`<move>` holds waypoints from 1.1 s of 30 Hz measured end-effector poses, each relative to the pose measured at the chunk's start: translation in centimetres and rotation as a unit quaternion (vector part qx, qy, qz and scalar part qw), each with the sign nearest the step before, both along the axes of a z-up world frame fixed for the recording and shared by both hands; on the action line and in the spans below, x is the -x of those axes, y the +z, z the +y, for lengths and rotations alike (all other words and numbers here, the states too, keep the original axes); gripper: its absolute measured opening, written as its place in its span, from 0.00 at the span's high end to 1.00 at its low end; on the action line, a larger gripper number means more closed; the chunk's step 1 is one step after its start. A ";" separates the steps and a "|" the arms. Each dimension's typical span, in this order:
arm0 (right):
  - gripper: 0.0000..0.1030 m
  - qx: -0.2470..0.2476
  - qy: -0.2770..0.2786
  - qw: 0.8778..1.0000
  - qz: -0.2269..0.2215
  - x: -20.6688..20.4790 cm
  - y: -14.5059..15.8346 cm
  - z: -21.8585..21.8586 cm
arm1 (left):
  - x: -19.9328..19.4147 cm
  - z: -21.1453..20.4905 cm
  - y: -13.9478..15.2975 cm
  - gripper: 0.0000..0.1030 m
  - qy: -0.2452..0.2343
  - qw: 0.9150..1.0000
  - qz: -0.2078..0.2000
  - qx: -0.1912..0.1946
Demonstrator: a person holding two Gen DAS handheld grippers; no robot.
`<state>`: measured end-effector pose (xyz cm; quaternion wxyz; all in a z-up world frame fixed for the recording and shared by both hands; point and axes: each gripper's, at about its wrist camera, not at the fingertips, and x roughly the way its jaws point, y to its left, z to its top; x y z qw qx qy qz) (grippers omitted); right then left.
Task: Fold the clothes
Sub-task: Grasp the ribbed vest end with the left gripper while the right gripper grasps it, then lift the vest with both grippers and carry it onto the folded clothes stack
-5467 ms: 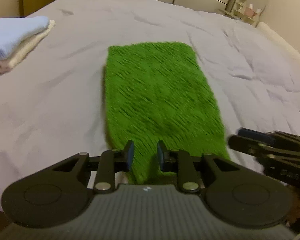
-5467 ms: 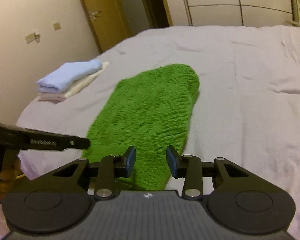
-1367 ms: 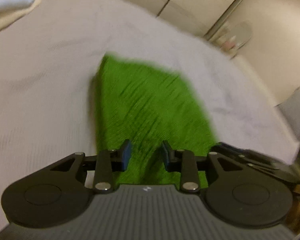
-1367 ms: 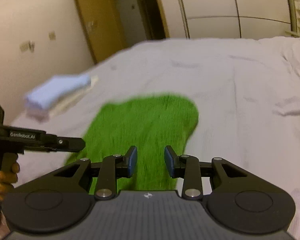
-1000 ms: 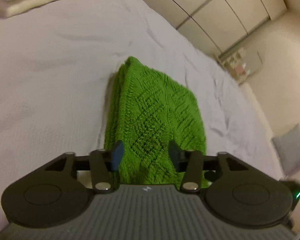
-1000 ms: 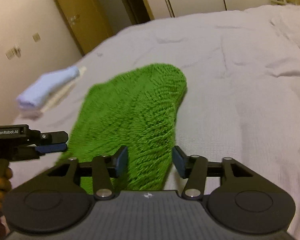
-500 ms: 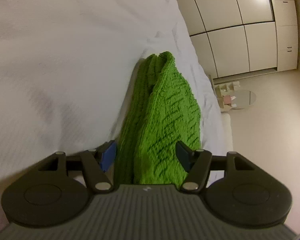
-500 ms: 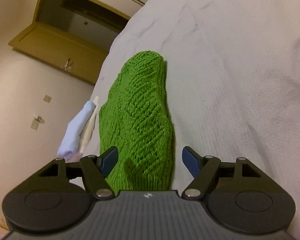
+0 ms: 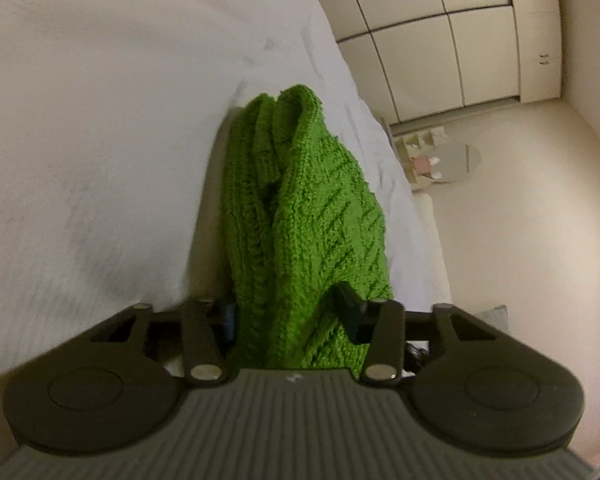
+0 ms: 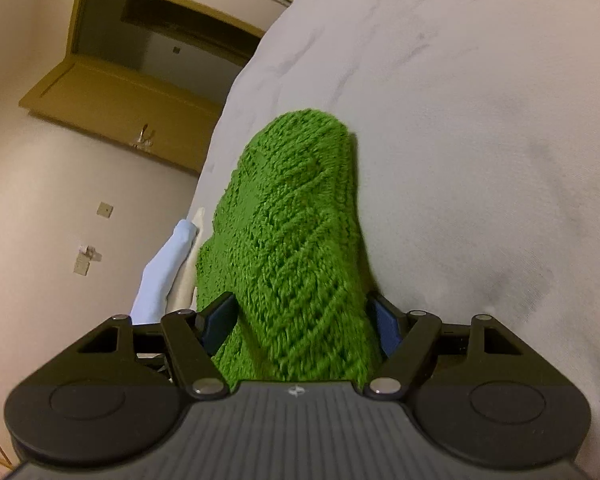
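- Green knit sweater (image 9: 300, 216) lies on the bed (image 9: 80, 140), its long axis running straight away from both tongs, near end between their jaws.
- Left tongs (image 9: 288, 316): jaws closing, knit bunched between them; a firm pinch can't be told.
- Right tongs (image 10: 300, 322): wide, closing slightly, straddling the sweater (image 10: 292, 240) beside the bed (image 10: 480, 160), pads not pressing.
- Both hands look equally near.

bed (image 9: 100, 140): white cover | wardrobe (image 9: 440, 40): cream panelled doors | walls: beige | door (image 10: 112, 100): ochre, open
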<state>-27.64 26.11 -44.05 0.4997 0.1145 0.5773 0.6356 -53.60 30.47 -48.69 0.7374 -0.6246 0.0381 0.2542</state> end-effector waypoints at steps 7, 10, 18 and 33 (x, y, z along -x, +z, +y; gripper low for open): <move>0.58 0.006 0.026 0.999 -0.041 0.5 0.2 1.8 | -2.2 1.3 0.8 0.77 -0.038 0.998 0.035 -0.020; 0.61 0.026 0.029 0.998 -0.053 0.7 1.5 2.0 | -3.4 1.0 2.6 0.80 -0.048 0.995 0.080 -0.023; 0.64 0.021 0.058 0.995 -0.074 3.4 11.2 4.9 | -2.1 1.6 12.0 0.84 -0.005 0.991 0.130 -0.010; 0.64 -0.034 0.128 0.991 0.008 17.3 21.6 20.9 | 11.9 5.1 24.0 0.84 0.129 0.971 0.195 -0.051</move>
